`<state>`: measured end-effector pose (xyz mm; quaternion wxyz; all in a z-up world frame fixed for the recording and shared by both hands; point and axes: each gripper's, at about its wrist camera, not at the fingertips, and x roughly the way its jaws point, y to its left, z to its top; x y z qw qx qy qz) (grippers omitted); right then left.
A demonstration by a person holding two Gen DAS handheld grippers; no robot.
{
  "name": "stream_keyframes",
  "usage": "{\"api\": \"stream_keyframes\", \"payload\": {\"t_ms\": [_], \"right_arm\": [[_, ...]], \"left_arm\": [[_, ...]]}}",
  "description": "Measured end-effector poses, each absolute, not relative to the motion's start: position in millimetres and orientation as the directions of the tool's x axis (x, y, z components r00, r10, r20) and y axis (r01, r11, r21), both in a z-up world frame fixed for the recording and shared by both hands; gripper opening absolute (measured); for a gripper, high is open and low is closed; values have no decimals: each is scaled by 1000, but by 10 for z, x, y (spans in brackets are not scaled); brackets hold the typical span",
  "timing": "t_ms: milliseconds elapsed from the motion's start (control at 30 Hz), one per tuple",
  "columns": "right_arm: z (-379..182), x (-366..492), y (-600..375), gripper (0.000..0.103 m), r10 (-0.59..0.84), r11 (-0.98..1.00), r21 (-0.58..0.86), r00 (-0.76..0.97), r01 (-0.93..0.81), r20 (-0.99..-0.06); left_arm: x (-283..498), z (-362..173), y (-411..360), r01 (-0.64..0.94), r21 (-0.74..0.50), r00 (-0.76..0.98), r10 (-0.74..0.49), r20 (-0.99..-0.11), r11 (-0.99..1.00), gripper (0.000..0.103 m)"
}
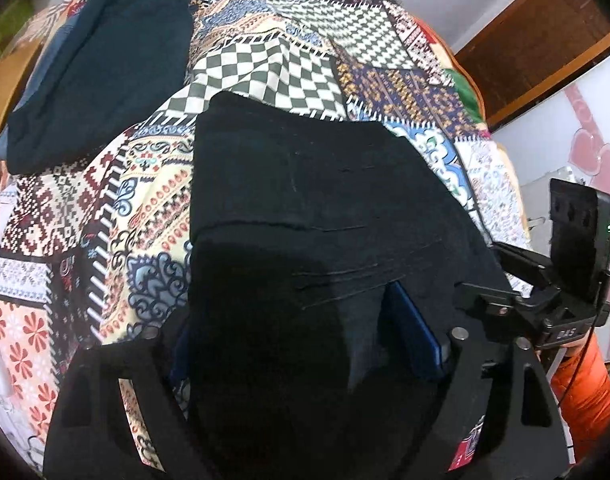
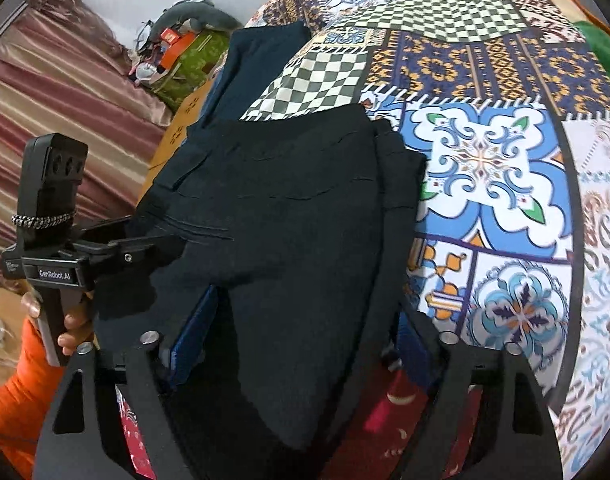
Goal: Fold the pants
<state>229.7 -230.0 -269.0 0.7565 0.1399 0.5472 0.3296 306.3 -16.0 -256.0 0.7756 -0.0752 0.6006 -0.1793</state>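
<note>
I take the bedspread as the reference. The pants lie on its near part as a compact, layered black bundle, with stacked edges showing across the top face. From this I judge the main folds done.

Left gripper: the cloth's near end sits between the fingers and drapes over them. The jaws stand fairly wide around it. I cannot tell whether they pinch the fabric or only carry it.

Right gripper: same condition. The bundle's near end fills the gap between its fingers, and the grip is unclear.

A second folded dark garment lies at the bedspread's far left, well apart from the pants.

Remaining, as I judge it: one last fold or flattening, then set the bundle down and let go.
</note>
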Motion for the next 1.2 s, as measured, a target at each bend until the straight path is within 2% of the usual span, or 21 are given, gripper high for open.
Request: {"api": "stream_keyframes", "payload": {"t_ms": [33, 100, 233, 267, 300, 367, 467, 567, 733, 1000, 1200], "right_arm": [[-2694, 2312, -2303, 69, 658, 737, 580, 174, -345, -733], [-2704, 2338, -2317, 57, 671, 726, 600, 154, -338, -725], [-2647, 2337, -2356, 41, 675, 721, 603, 152, -342, -722], [-2618, 2324, -2345, 35, 669, 726, 592, 161, -350, -726], [-2579, 2309, -2336, 29, 659, 735, 576, 178, -359, -730], [-2525, 2297, -2322, 24, 653, 741, 562, 198, -369, -731], [-2405, 2237, -2237, 22, 634, 754, 516, 242, -407, -735], [-2224, 2201, -2136, 21, 624, 758, 473, 288, -450, -726], [-1911, 2269, -1992, 21, 636, 750, 435, 362, -499, -681], [-1304, 2603, -1633, 21, 684, 713, 389, 461, -583, -565], [-1054, 3004, -1233, 20, 714, 685, 351, 494, -639, -496]], "left_arm": [[3069, -2562, -154, 187, -340, 215, -376, -901, 922, 84], [3071, -2551, -150, 188, -346, 222, -383, -897, 919, 78], [3053, -2505, -92, 178, -357, 241, -393, -887, 917, 62], [3053, -2492, -82, 175, -359, 246, -393, -886, 917, 55], [3052, -2472, -68, 173, -355, 252, -390, -886, 919, 53], [3039, -2412, -58, 182, -343, 269, -382, -884, 922, 43], [2998, -2285, -59, 217, -320, 308, -376, -874, 922, 33], [2950, -2115, -49, 239, -298, 358, -369, -858, 924, 29], [2863, -1733, 46, 261, -217, 483, -322, -815, 941, 27], [3013, -1014, 565, 216, -209, 656, -300, -692, 954, 26], [3340, -783, 1000, 160, -208, 728, -257, -636, 965, 26]]}}
